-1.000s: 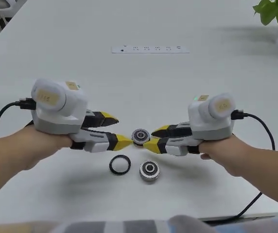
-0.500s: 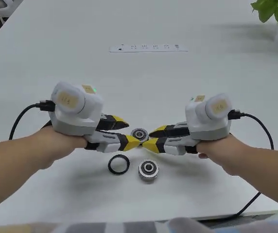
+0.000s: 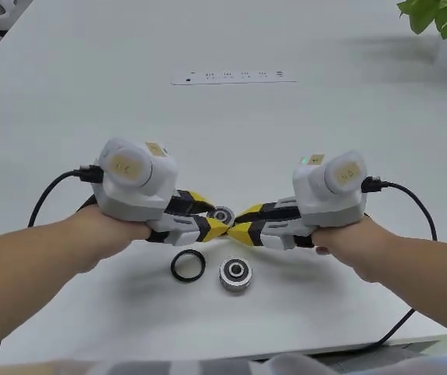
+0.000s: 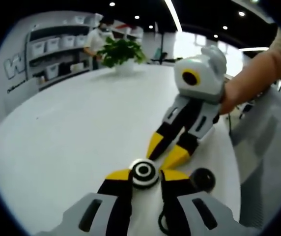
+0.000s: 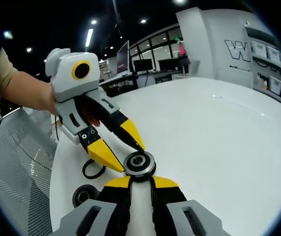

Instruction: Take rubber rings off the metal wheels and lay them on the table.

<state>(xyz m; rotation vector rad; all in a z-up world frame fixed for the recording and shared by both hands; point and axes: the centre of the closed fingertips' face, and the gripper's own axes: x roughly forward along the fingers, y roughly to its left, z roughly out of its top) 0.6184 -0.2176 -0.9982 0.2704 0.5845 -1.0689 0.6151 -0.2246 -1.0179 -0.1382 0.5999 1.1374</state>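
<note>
- White counter (image 3: 302, 133) carries the work, and a person's hands each hold a two-jaw gripper over it.
- The left gripper (image 3: 213, 216) has its yellow-tipped jaws clenched on a small metal wheel (image 3: 223, 216), one tip on either side of it.
- The right gripper (image 3: 239, 223) meets it from the opposite side with its jaws close together and their tips at the wheel's edge. Whether they grip it, I cannot tell.
- In the right gripper view, the held wheel has a dark band round its rim.
- A loose black rubber ring (image 3: 173, 266) lies flat on the counter, just on the person's side of the grippers.
- A second wheel (image 3: 235, 273) lies just beside that ring, on its right and apart from it.
- A white power strip (image 3: 227, 76) lies well beyond, and a green plant (image 3: 434, 16) stands at the far right corner.
</note>
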